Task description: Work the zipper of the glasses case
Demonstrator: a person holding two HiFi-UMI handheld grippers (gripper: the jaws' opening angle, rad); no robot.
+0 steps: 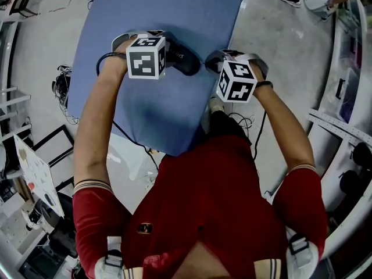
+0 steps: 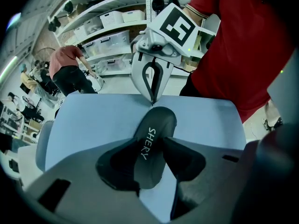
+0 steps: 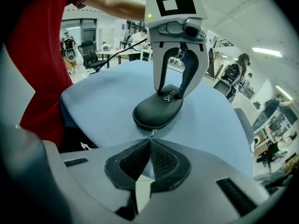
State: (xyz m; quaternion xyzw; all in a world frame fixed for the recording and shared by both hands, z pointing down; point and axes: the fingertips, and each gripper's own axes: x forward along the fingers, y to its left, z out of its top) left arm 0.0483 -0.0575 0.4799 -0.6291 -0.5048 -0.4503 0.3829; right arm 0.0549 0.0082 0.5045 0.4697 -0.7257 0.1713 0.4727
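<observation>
A black oval glasses case [image 1: 186,61] marked SHERY lies on the blue table [image 1: 174,10]. My left gripper [image 2: 150,146] is shut on the case [image 2: 159,120], one pad pressing each long side near its middle. From the right gripper view, that left gripper [image 3: 170,93] stands nearly upright over the case's [image 3: 156,111] far half. My right gripper [image 3: 150,141] is shut, its tips pinching the small metal zipper pull [image 3: 153,133] at the case's near end. The left gripper view shows the right gripper [image 2: 153,101] coming down to a point at the case's far tip.
The table's [image 3: 107,92] front edge runs close to the person's red shirt [image 1: 203,214]. Cables [image 1: 63,86] hang off the table's left side. Shelves with white bins [image 2: 112,20] and a person in a reddish shirt [image 2: 67,71] are behind the table.
</observation>
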